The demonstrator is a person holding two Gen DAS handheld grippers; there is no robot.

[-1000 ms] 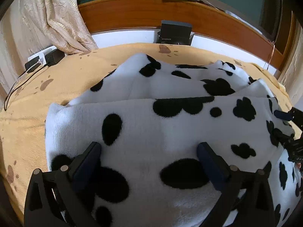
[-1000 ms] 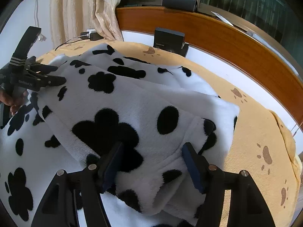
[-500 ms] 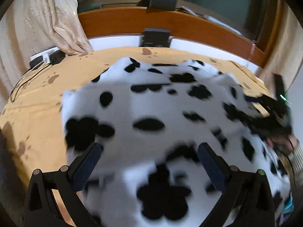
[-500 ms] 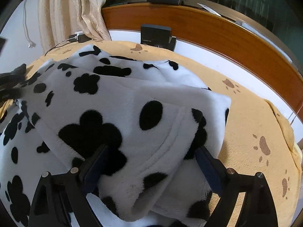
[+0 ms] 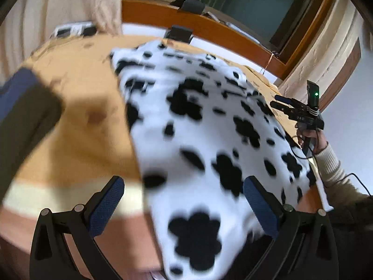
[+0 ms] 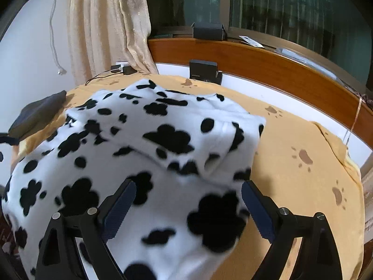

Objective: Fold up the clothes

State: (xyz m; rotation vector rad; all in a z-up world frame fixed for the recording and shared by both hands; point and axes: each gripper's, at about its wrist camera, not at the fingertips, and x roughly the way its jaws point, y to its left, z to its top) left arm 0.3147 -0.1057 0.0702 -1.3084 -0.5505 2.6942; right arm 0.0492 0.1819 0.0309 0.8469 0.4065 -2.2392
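Observation:
A white fleece garment with black paw-like spots (image 5: 205, 126) lies spread over a tan bed cover (image 5: 84, 121); it also shows in the right wrist view (image 6: 144, 144), with a folded layer on top at the far right. My left gripper (image 5: 184, 200) is open and empty above the garment's near edge. My right gripper (image 6: 186, 200) is open and empty above the near part of the garment. The right gripper also shows in the left wrist view (image 5: 296, 112), held in a hand at the garment's right edge.
A wooden headboard (image 6: 268, 67) runs along the far side, with a black box (image 6: 202, 70) against it and another box (image 6: 207, 31) on the sill. A cream curtain (image 6: 109, 28) hangs far left, chargers (image 6: 123, 68) below it. A dark cushion (image 6: 37, 114) lies left.
Both grippers have pulled back and risen from the garment, so more bed and room show. The left view swung left and is motion-blurred. The garment lies flatter.

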